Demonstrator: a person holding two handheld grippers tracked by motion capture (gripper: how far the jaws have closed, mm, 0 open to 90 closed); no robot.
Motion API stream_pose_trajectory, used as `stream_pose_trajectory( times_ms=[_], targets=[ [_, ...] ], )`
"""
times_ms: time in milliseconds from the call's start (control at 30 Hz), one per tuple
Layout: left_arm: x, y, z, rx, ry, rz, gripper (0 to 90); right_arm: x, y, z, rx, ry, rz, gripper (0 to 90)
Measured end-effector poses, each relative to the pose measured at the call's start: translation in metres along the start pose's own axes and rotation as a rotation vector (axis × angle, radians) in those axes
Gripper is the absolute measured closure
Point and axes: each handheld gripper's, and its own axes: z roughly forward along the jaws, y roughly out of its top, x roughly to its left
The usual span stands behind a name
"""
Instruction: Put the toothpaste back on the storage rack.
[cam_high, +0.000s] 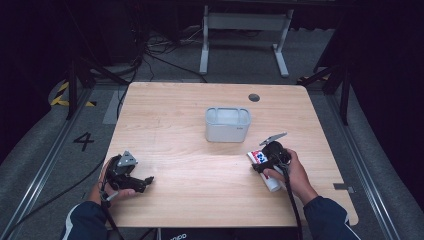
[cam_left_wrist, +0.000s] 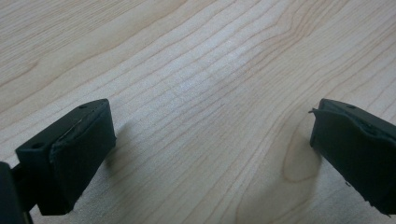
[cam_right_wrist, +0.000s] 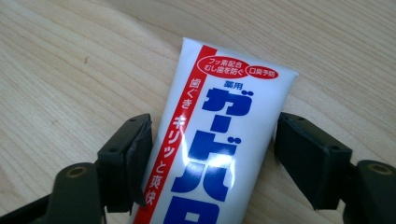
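A white toothpaste tube (cam_right_wrist: 219, 102) with a red stripe and blue Japanese lettering lies flat on the wooden table (cam_high: 190, 155), at the right front in the high view (cam_high: 259, 157). My right gripper (cam_right_wrist: 212, 154) is open and straddles the tube. One jaw touches the tube's red-striped edge and the other stands just beside the opposite edge. In the high view a hand holds this gripper (cam_high: 264, 166) over the tube. My left gripper (cam_high: 144, 182) rests at the table's left front, open, with bare wood between its jaws (cam_left_wrist: 210, 140).
A pale rectangular open-top bin (cam_high: 227, 125) stands at the table's middle, behind the tube. A dark round hole cover (cam_high: 254, 97) sits near the far edge. Cables and a white frame (cam_high: 245, 30) lie on the floor beyond the table.
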Motion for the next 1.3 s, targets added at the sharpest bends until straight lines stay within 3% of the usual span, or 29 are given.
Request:
stream_pose_trajectory(
  times_ms=[233, 700, 933, 1067, 1200, 1300],
  targets=[
    [0.0, 0.0, 0.0, 0.0, 0.0, -0.001, 0.5, 0.004, 0.0008, -0.0012, -0.01, 0.021, -0.022, 40.5],
    [0.0003, 0.0006, 0.0002, 0.005, -0.003, 0.0, 0.6, 0.0033, 0.003, -0.0035, 0.017, 0.047, -0.079, 49.4],
    [0.0004, 0.0007, 0.0002, 0.006, -0.002, 0.002, 0.6, 0.0001, 0.002, -0.0086, 0.005, 0.077, -0.091, 57.3],
    [0.0001, 0.0013, 0.0012, 0.001, 0.0, -0.003, 0.6, 0.0006, 0.0025, -0.0081, 0.011, 0.082, -0.107, 55.9],
    [0.0003, 0.0014, 0.0014, -0.001, 0.0, -0.001, 0.6, 0.0038, 0.0045, -0.0044, 0.057, 0.076, -0.134, 46.2],
    [0.0002, 0.0015, 0.0014, 0.002, 0.0, -0.002, 0.6, 0.0044, 0.0063, -0.0036, 0.061, 0.076, -0.133, 44.0]
  ],
)
